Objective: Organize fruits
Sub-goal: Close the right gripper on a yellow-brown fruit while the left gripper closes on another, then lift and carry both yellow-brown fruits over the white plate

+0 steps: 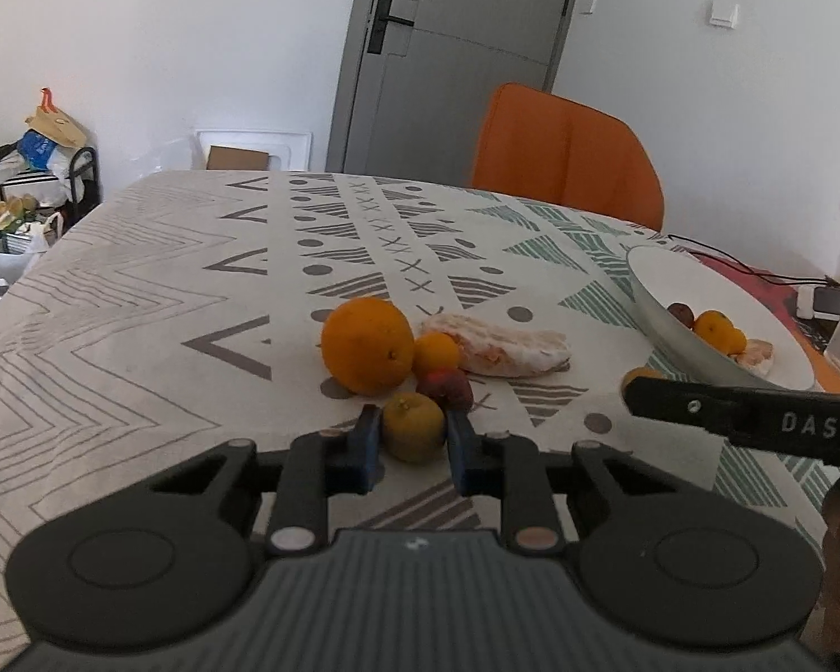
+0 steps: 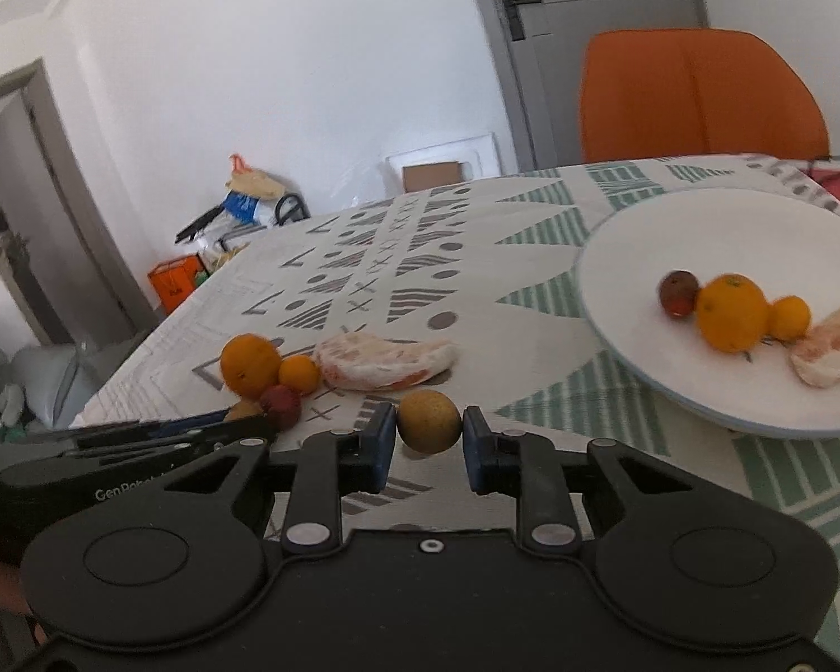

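Yellow-brown fruit (image 1: 413, 433) sits on the bench (image 1: 140, 291), near side of the fruit pile, pinched by left tongs (image 1: 410, 437). Right tongs (image 2: 428, 437) pinch another yellowish fruit (image 2: 428, 421), left of the white plate (image 2: 633, 280) holding more fruit.

Ahead of the left gripper (image 1: 410, 437), at twelve o'clock, the way is blocked by a tight cluster: a large orange (image 1: 367, 353), a small orange (image 1: 437, 353), a dark red fruit (image 1: 447, 386) and a peeled citrus segment (image 1: 498, 348), all touching or just beside one another. The right gripper (image 1: 756, 417) crosses at three o'clock, in front of the white plate (image 1: 700, 280). From nine to eleven o'clock the patterned tablecloth (image 1: 140, 291) lies open.
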The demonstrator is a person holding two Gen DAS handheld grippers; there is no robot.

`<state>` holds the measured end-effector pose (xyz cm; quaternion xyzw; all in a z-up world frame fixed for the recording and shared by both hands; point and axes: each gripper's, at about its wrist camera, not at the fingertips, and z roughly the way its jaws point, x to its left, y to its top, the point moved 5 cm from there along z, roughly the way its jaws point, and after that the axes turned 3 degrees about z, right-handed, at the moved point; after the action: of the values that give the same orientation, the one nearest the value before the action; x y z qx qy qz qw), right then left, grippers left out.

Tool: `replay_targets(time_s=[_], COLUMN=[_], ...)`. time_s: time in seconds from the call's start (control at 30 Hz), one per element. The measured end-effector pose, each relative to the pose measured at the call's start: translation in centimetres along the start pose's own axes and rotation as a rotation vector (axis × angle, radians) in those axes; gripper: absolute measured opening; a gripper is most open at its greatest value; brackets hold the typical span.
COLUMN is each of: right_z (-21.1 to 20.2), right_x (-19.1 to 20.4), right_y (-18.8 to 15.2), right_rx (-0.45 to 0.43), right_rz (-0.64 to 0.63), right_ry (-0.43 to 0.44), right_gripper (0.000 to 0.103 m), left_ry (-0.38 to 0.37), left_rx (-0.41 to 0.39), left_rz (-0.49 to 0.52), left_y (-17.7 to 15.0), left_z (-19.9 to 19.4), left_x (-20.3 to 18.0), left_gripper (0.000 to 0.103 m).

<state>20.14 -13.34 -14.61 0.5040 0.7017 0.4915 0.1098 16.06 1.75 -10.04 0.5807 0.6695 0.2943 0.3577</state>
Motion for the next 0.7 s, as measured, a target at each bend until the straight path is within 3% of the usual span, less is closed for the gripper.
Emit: replay_targets(time_s=[0.7], right_z=[-3.9], right_x=[-3.5], right_y=[1.4], right_rx=[-0.110], right_rz=[0.041], right_ry=[-0.072], right_gripper=[0.024], left_ry=[-0.032], left_rx=[-0.089], left_rz=[0.034], left_y=[2.4], left_z=[-2.5], left_x=[-3.3], left_gripper=[0.023])
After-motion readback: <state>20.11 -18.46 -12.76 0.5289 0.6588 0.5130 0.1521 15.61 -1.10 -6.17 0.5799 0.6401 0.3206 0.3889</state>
